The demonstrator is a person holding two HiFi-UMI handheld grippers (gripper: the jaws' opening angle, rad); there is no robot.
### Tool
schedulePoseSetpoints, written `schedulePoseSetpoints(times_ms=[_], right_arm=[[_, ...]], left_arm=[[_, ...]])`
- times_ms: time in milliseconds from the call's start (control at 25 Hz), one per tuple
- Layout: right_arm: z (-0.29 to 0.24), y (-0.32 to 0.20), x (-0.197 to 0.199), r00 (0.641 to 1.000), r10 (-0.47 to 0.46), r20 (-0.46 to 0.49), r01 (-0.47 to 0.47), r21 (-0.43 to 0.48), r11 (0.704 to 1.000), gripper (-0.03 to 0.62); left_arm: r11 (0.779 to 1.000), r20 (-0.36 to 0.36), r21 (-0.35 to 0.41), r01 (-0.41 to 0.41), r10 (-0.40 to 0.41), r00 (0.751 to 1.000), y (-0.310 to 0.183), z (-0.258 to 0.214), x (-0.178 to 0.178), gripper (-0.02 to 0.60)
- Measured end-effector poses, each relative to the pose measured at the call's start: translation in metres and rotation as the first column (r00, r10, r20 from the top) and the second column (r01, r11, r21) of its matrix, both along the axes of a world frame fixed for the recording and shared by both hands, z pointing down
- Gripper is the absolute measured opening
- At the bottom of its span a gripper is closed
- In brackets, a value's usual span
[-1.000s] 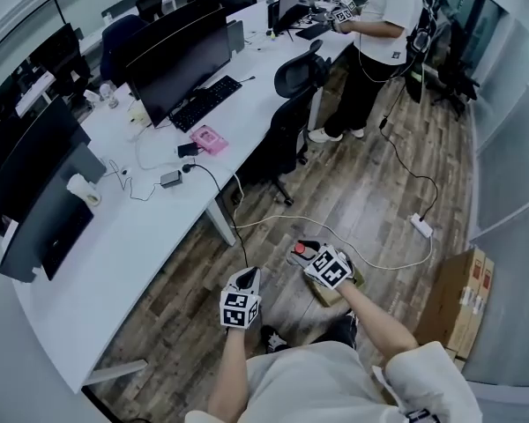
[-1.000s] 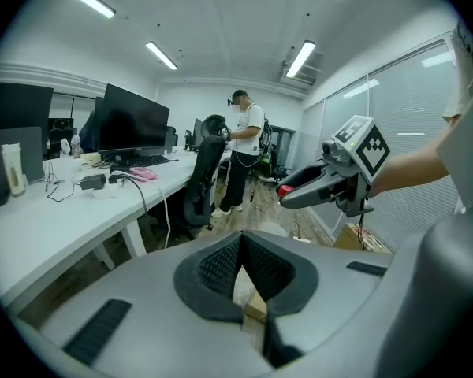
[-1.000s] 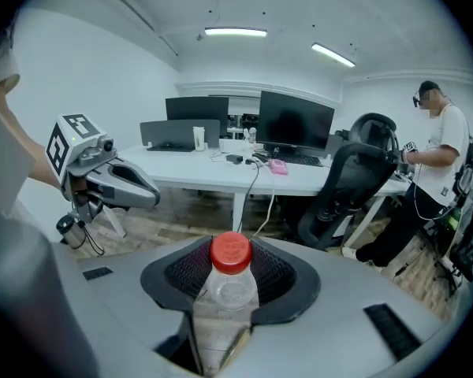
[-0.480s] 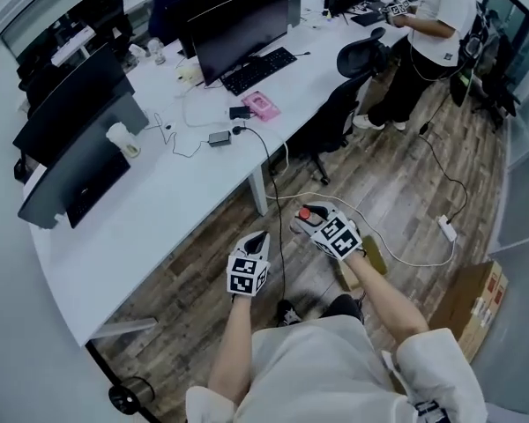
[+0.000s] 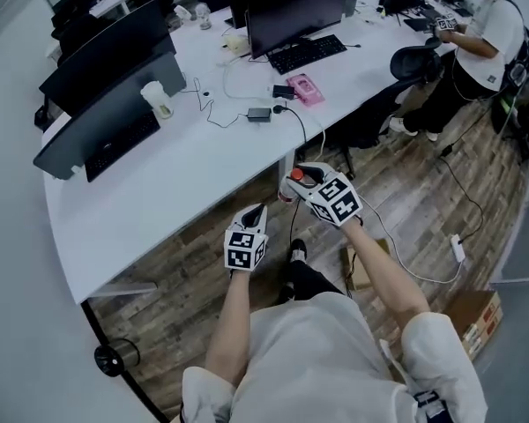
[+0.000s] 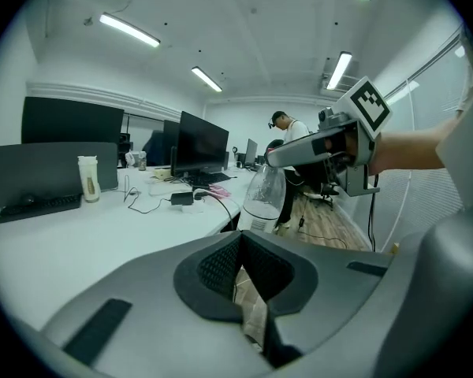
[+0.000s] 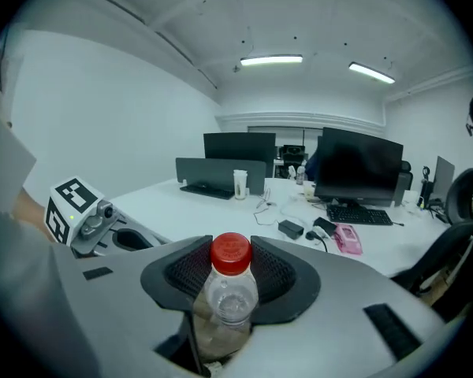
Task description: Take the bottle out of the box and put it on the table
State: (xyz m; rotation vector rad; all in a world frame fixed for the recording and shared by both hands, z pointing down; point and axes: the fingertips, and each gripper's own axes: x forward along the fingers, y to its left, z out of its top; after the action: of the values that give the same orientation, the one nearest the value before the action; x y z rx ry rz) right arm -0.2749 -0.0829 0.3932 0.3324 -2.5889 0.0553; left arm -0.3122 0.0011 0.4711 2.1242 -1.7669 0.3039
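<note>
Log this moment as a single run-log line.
right gripper: shut on bottle, red cap | left gripper: shut, empty | bottle: in air, not yet on table

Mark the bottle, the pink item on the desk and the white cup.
bottle [image 7: 232,296]: right gripper view, clear shoulder under the red cap.
pink item [image 5: 305,89]: head view, its top face.
white cup [image 5: 159,101]: head view, its side.

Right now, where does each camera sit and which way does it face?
Head view: on the head, looking down at the desk; left gripper, right gripper and forearms show.
Left gripper view: over its shut jaws, toward the desk and the bottle.
Right gripper view: over jaws closed on the bottle, toward the desk.
Shared: all three show bottle and desk.
</note>
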Motion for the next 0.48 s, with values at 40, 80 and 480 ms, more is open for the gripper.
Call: schedulePoseSetpoints(times_ms=[40, 80, 480], right_arm=[[-0.004, -0.004, -0.012, 1.000, -0.022, -0.001, 0.022, 0.010, 1.000, 0.179], [-0.006, -0.007, -0.024, 0.999, -0.043, -0.005, 0.043, 0.020, 0.999, 0.179], [-0.014, -0.054, -0.138, 0.981, -0.191, -0.015, 0.192, 0.022, 0.981, 0.179]], left_arm=[[1.000, 0.001, 0.004, 0.016, -0.016, 1.000, -0.003, -0.002, -0.009, 0.014], [1.000, 0.003, 0.007, 0.030, -0.030, 1.000, -0.007, -0.004, -0.018, 0.014], [0.989, 0.000, 0.000, 0.148, -0.148, 0.989, -0.056, -0.010, -0.105, 0.014]])
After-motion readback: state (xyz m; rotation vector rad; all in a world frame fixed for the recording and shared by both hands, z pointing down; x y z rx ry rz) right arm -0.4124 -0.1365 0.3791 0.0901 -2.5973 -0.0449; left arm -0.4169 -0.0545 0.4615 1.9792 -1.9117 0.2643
